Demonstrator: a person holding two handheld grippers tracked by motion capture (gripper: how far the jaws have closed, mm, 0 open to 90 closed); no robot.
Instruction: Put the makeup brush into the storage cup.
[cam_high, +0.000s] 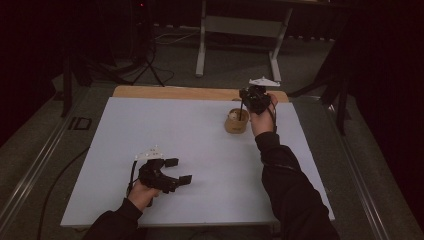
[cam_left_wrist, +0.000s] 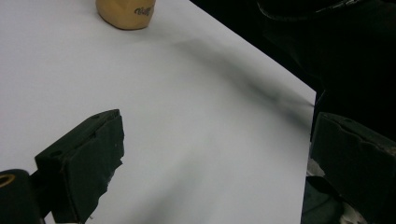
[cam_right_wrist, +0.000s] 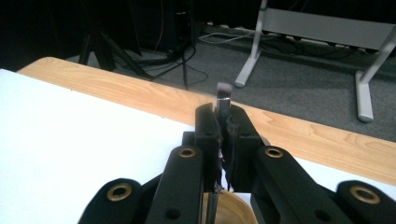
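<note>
Brush (cam_right_wrist: 224, 95) stood clamped in the right gripper (cam_right_wrist: 223, 122) directly above the cup (cam_high: 236, 121), not yet released; the left gripper (cam_high: 178, 170) gaped empty.

- brush (cam_right_wrist: 224, 100): thin dark handle, pale bristle tip pointing up, held roughly upright, lower end dropping into the cup
- cup (cam_high: 236, 121): small, round, tan, wood-look, dark print on its side, upright on the white sheet near the table's far edge, right of centre
</note>
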